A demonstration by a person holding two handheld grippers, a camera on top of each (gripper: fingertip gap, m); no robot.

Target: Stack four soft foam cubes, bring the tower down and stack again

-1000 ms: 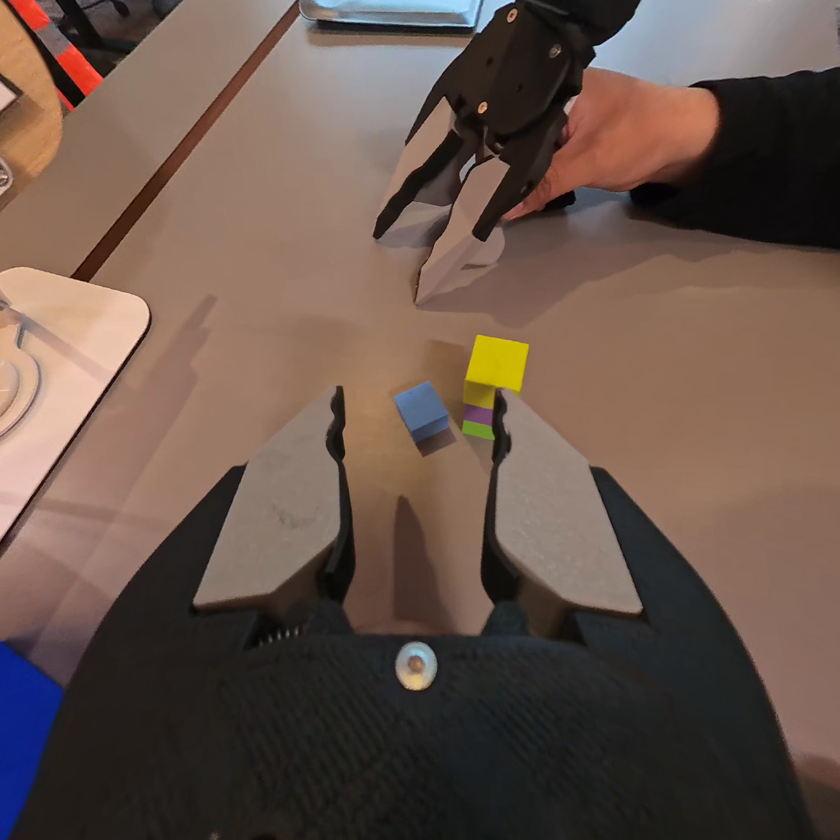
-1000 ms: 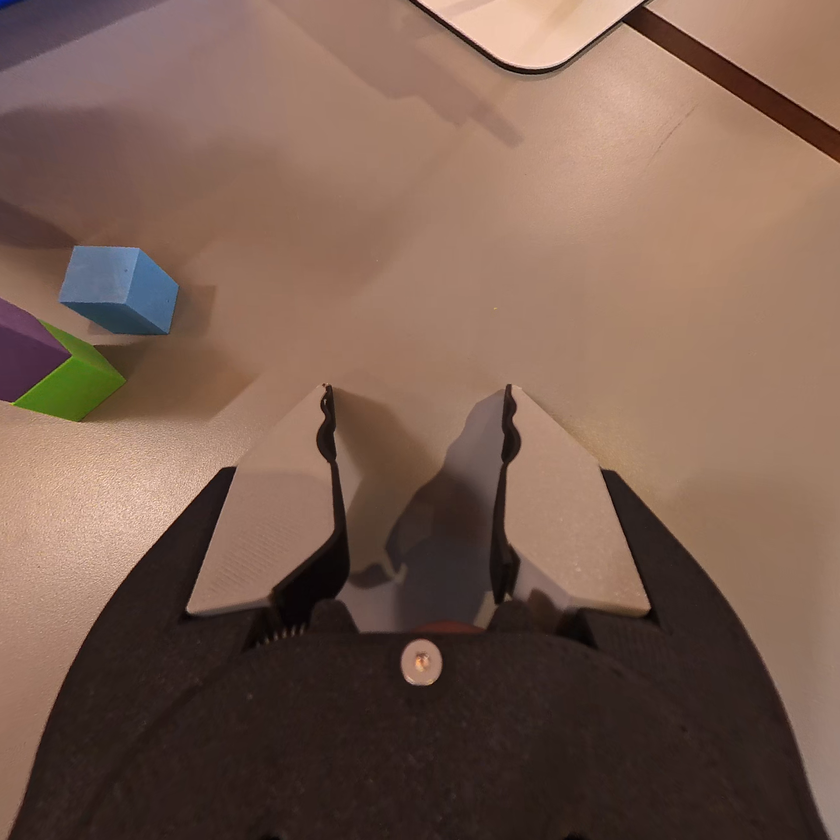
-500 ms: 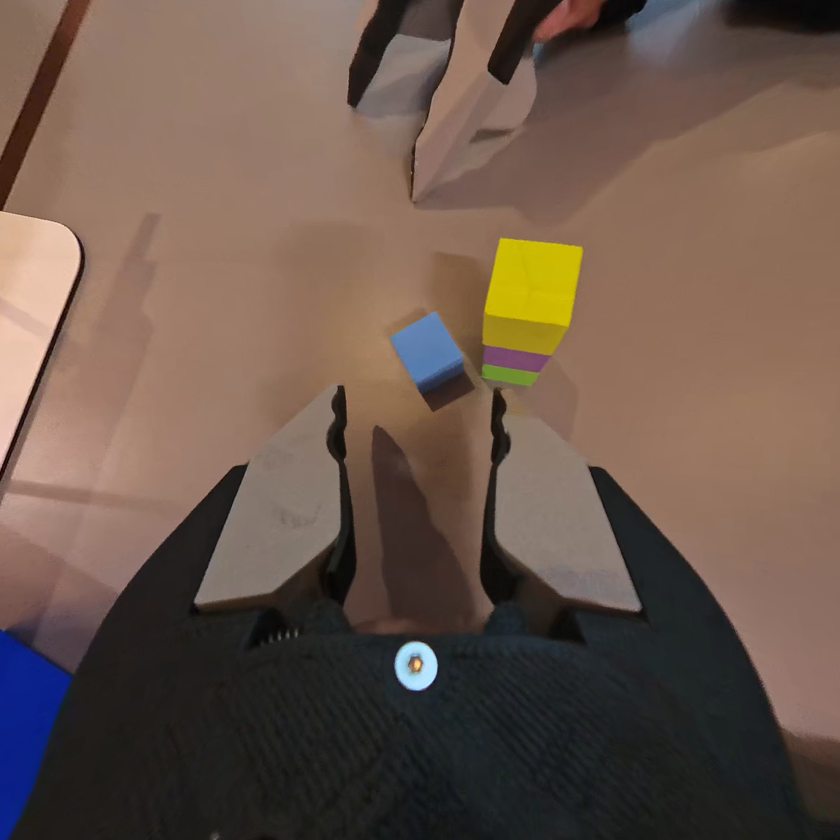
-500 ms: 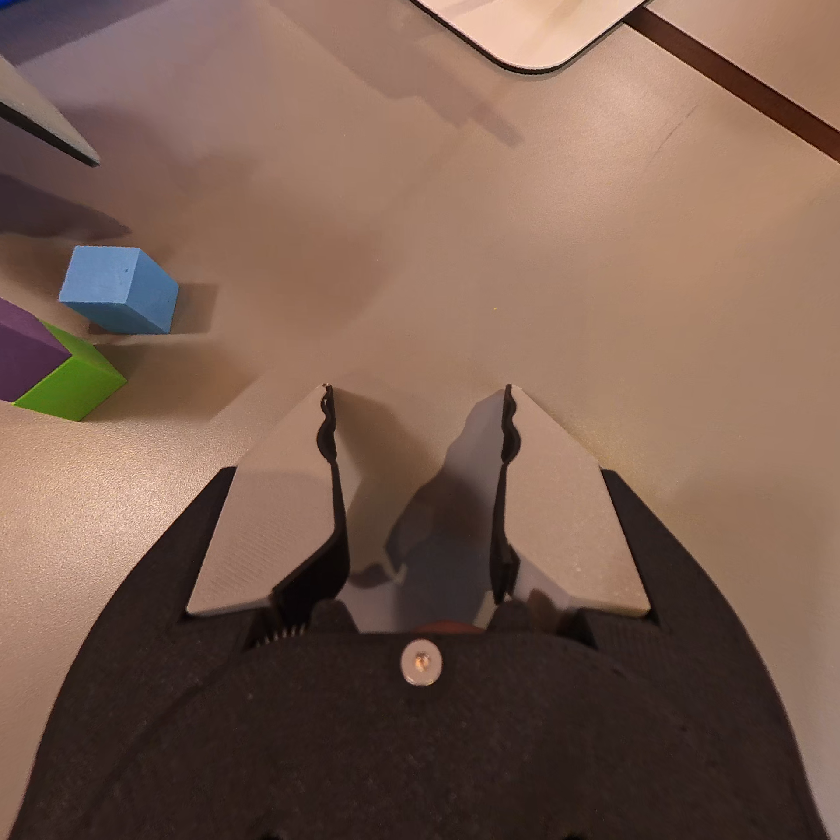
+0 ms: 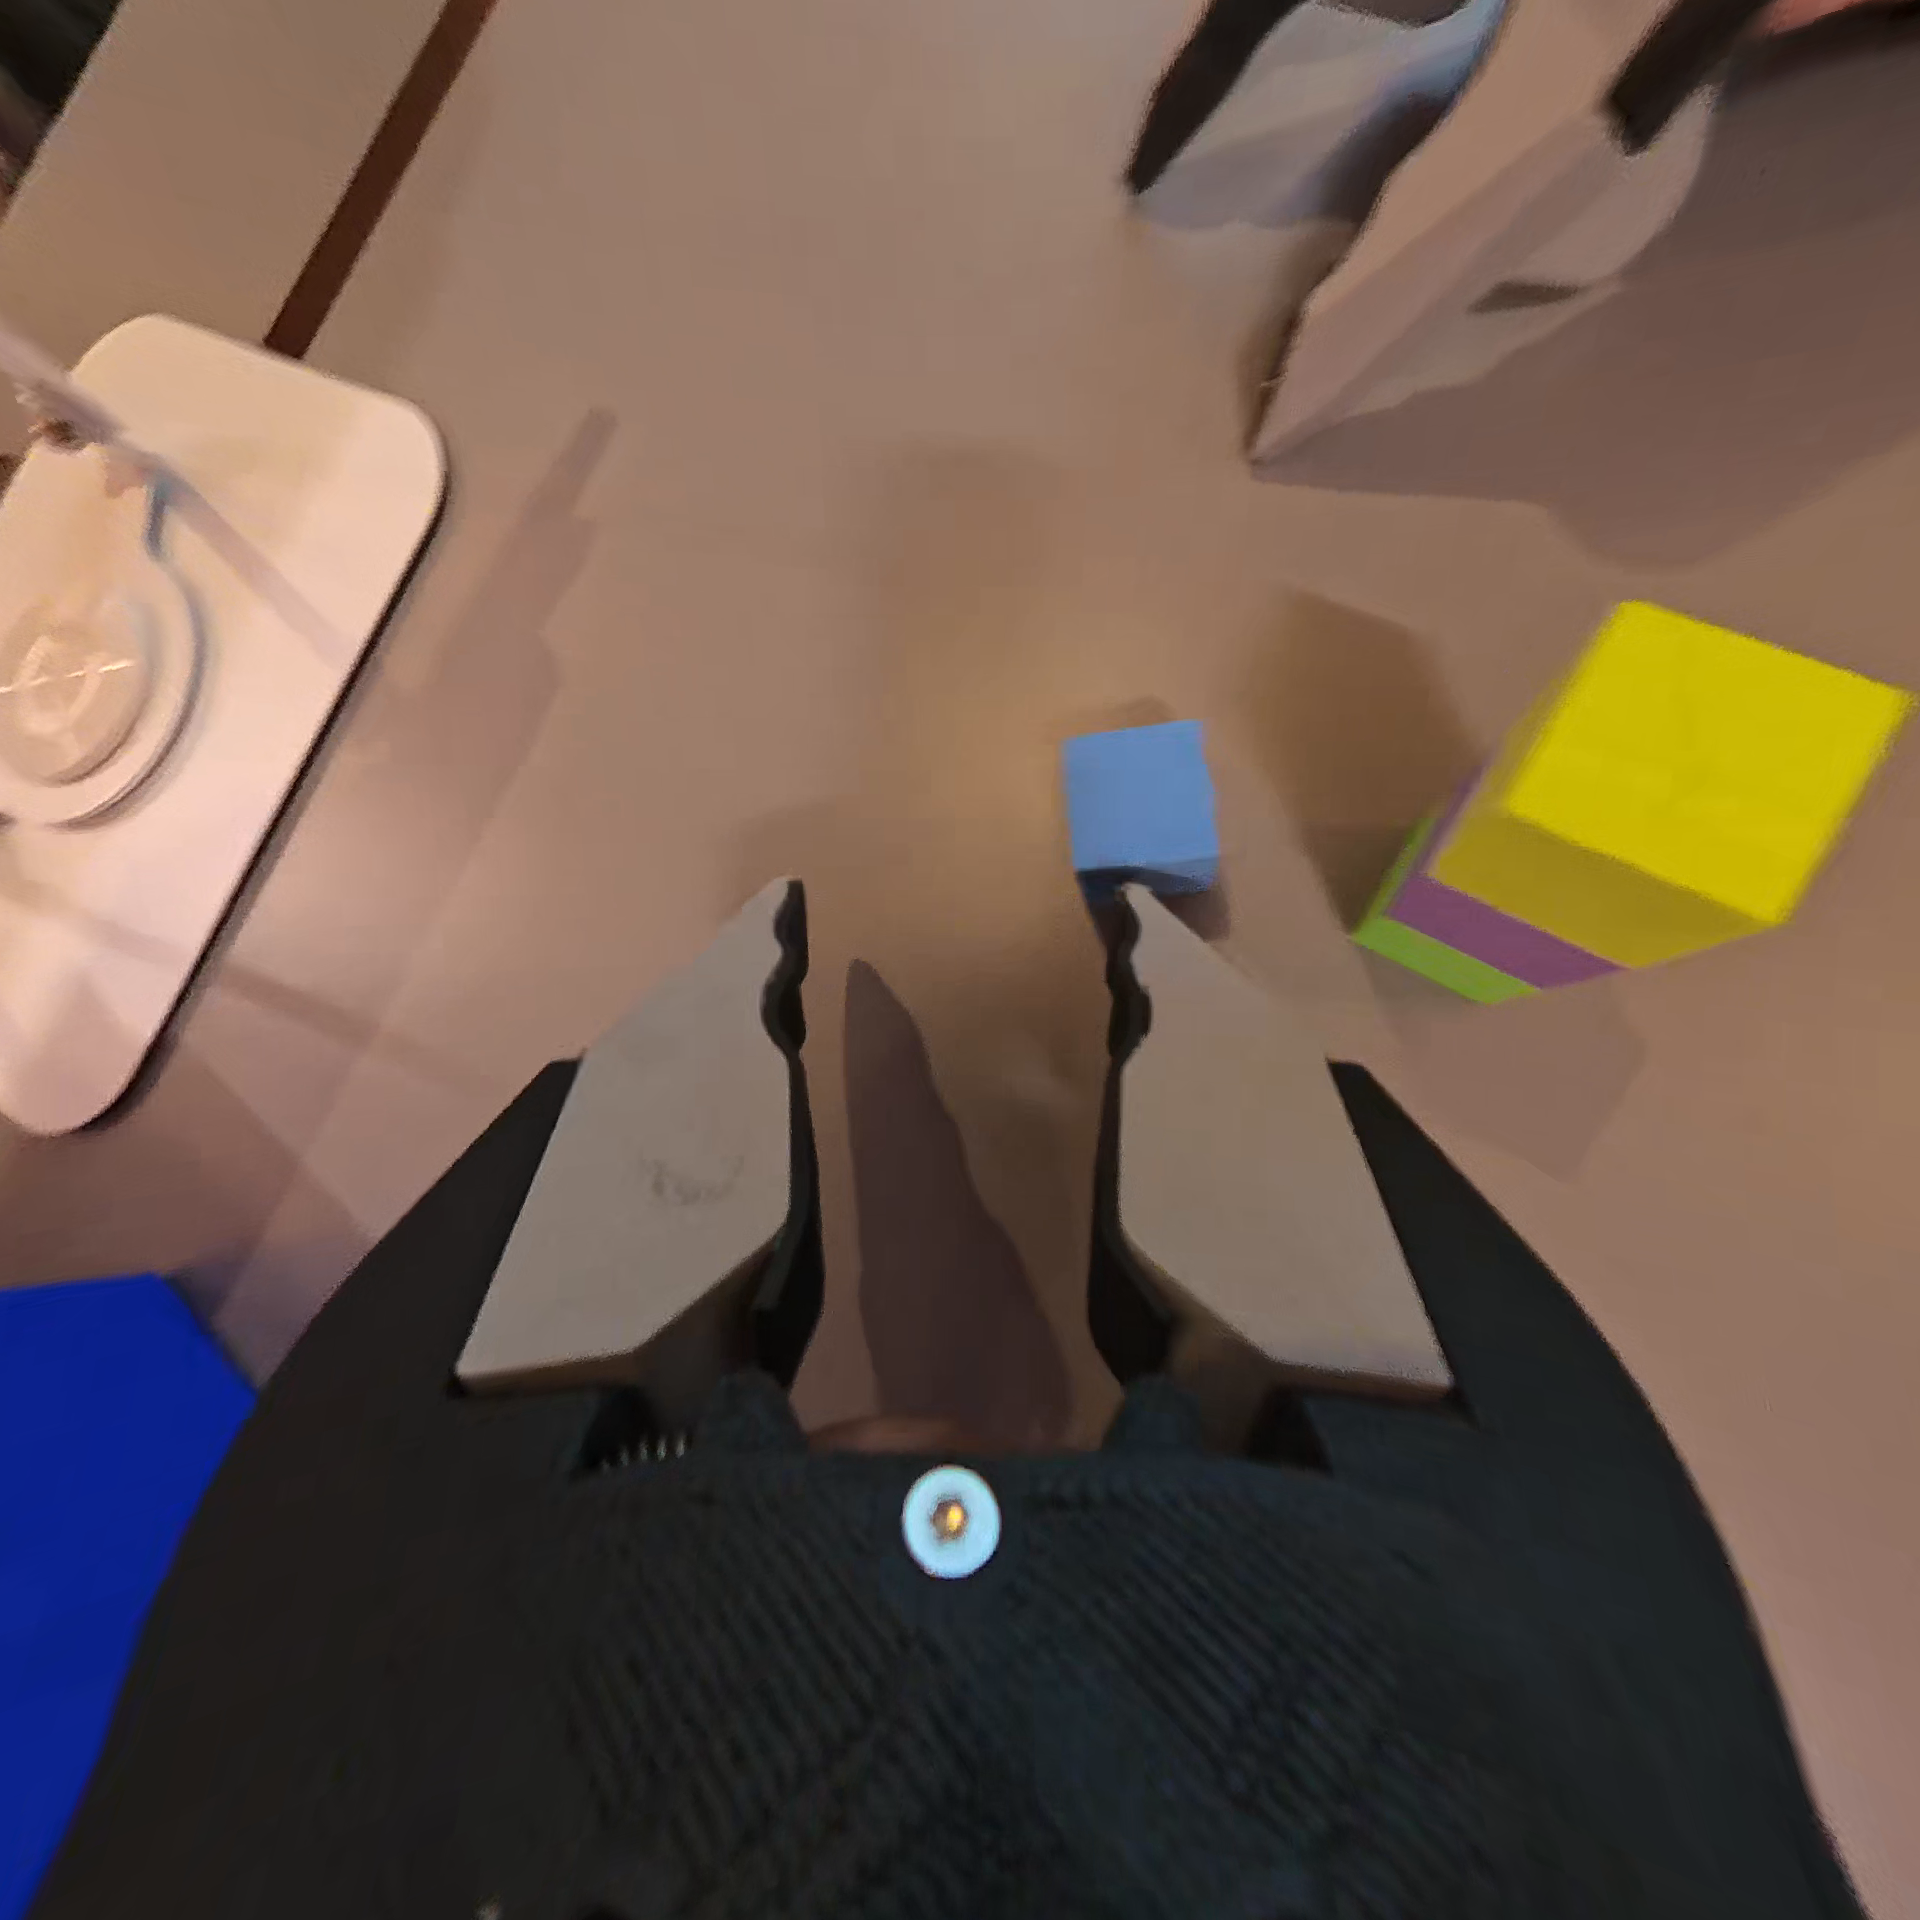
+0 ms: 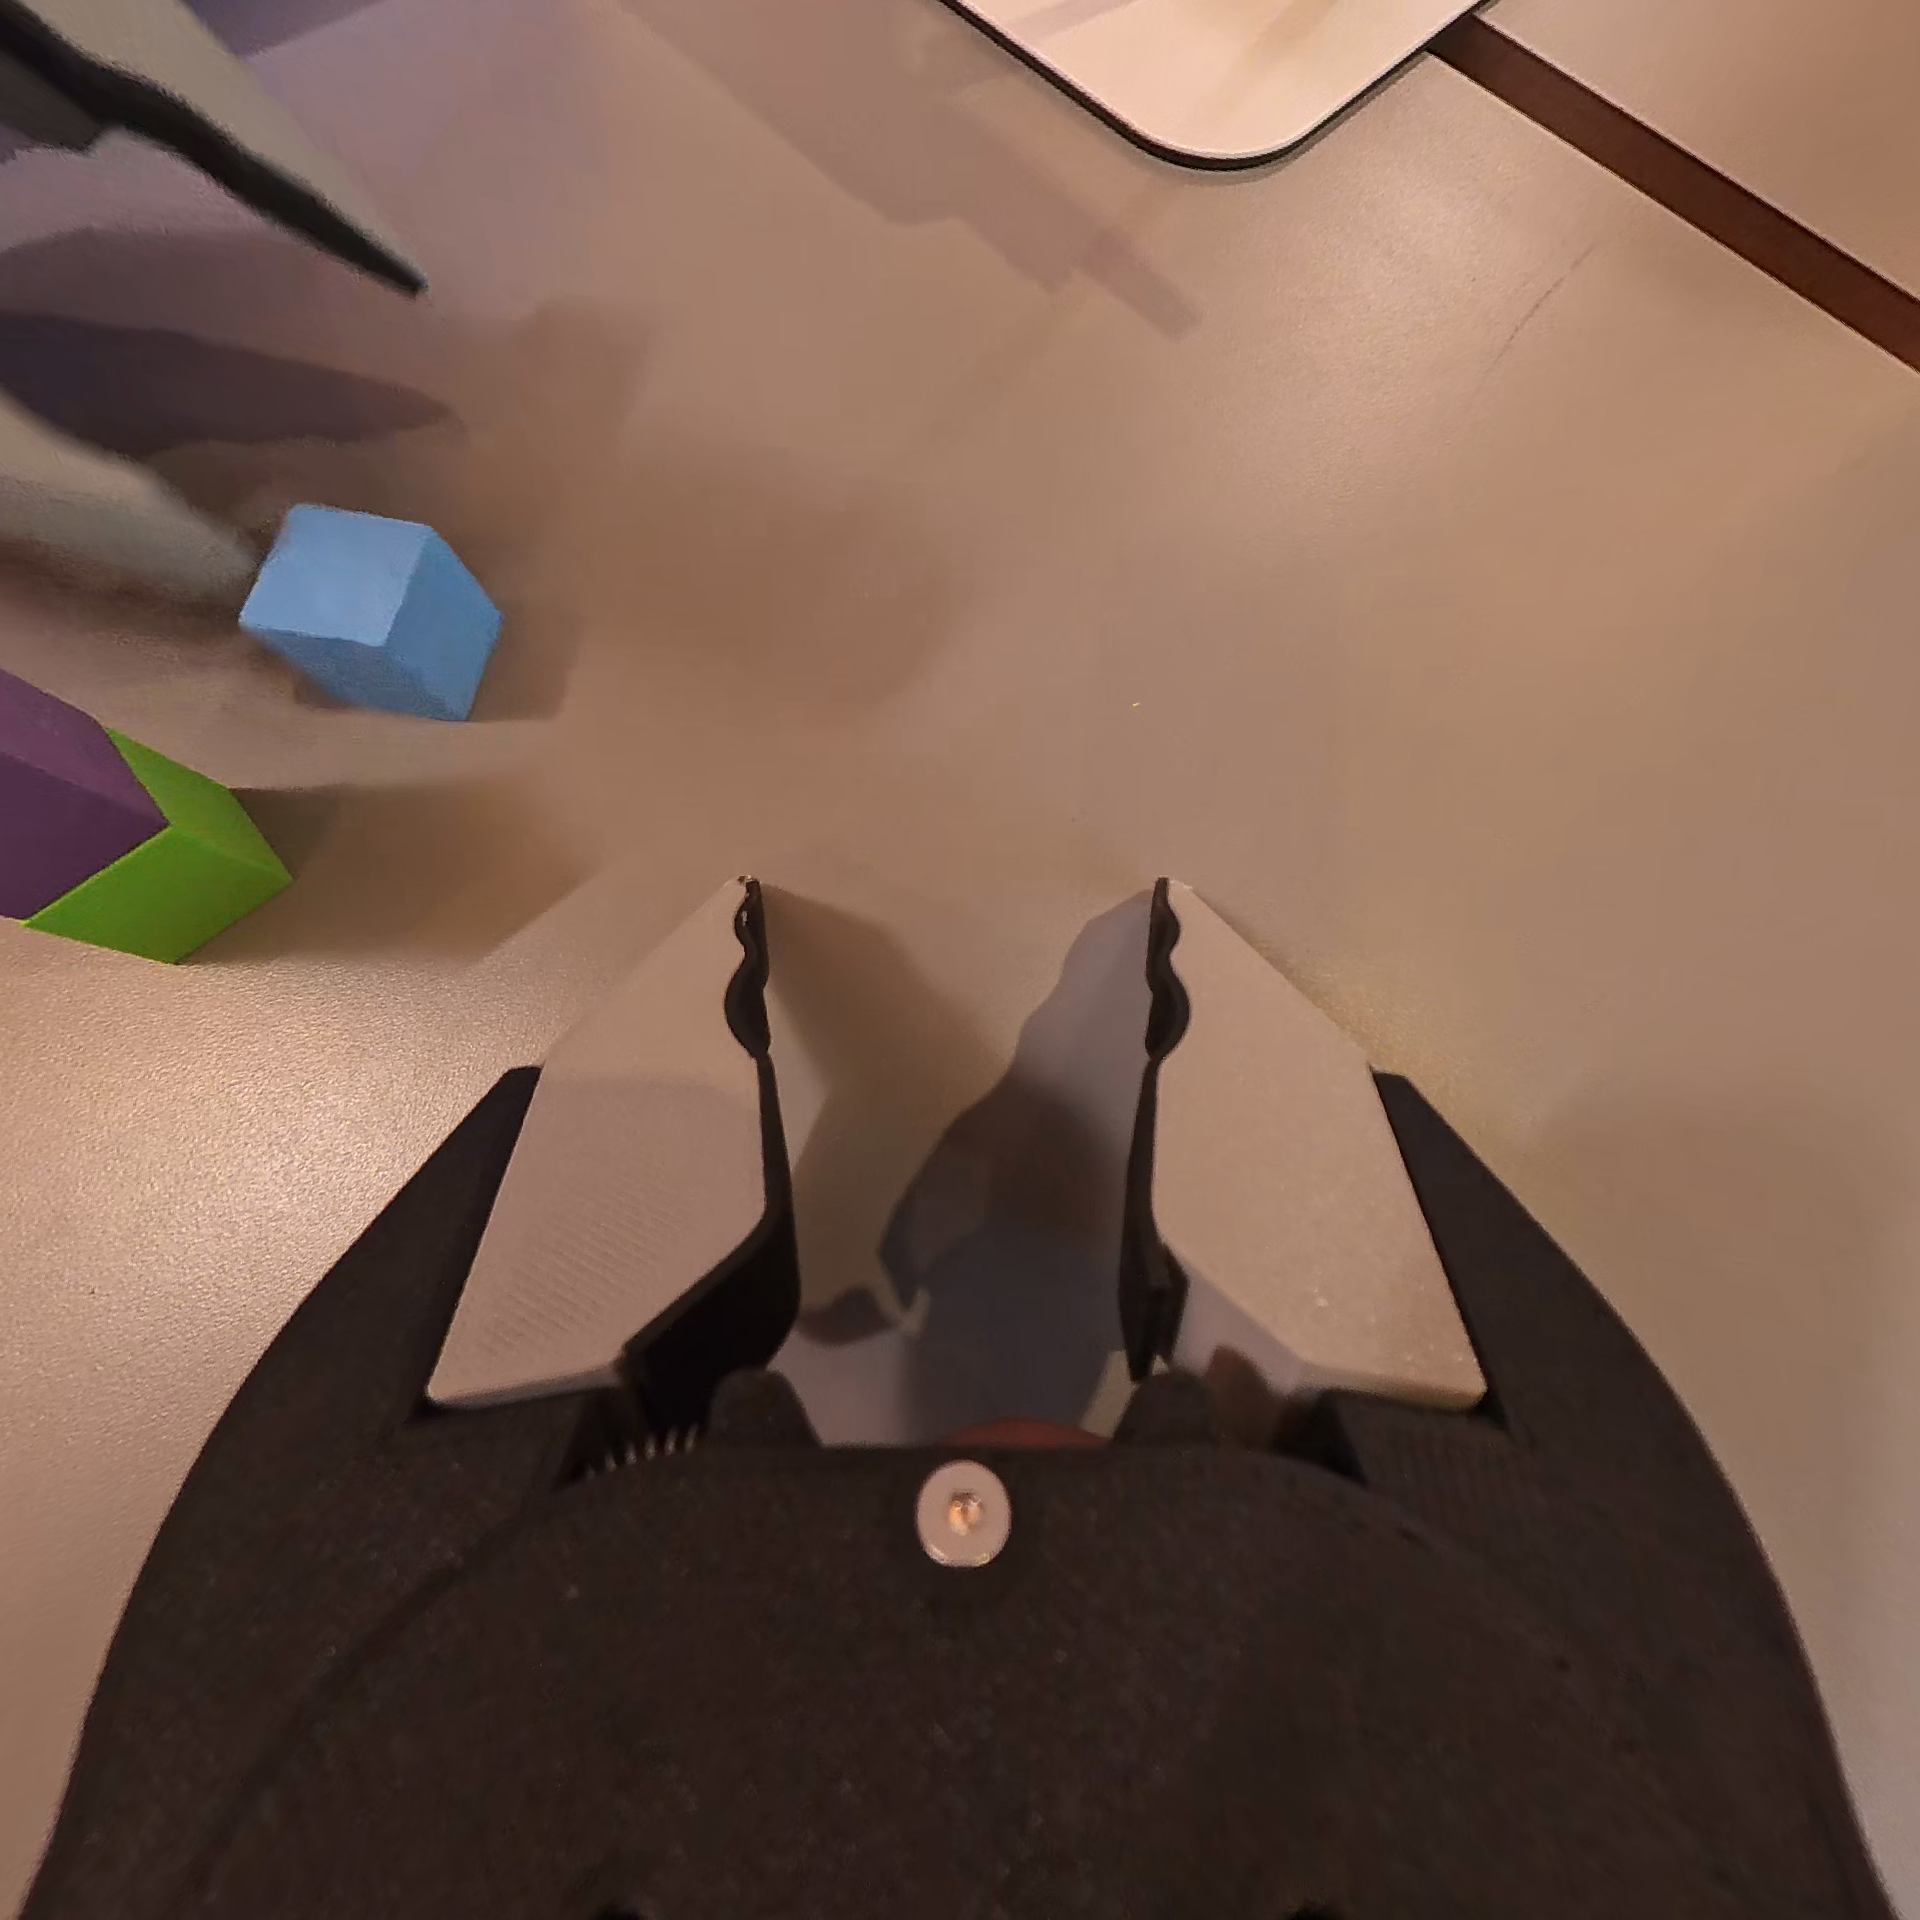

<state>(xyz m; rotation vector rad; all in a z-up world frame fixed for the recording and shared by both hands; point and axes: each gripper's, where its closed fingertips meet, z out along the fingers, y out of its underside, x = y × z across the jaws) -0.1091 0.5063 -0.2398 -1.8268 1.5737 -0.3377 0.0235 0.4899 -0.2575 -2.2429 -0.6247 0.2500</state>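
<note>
A tower of three foam cubes stands on the table: green (image 5: 1439, 961) at the bottom, purple (image 5: 1496, 930) in the middle, yellow (image 5: 1673, 769) on top. In the right wrist view only the green (image 6: 177, 873) and purple (image 6: 57, 800) cubes show at the left edge. A light blue cube (image 5: 1141, 802) lies alone left of the tower, also in the right wrist view (image 6: 374, 613). My left gripper (image 5: 958, 904) is open and empty, low over the table, its right fingertip just in front of the blue cube. My right gripper (image 6: 954, 894) is open and empty, resting on the table.
A white rounded board (image 5: 208, 665) with a clear round object on it lies at the left, and its corner shows in the right wrist view (image 6: 1226, 73). A blue item (image 5: 94, 1507) sits at the lower left. A dark seam (image 6: 1704, 239) crosses the table. The blue item (image 5: 94, 1507) is closer to my left gripper, around 20 cm from its tips; the right tips are 30 cm off.
My left gripper has swung left and dropped closer to the blue cube, which has shifted slightly in the right wrist view. The tower now sits to its right. The right gripper has not moved.
</note>
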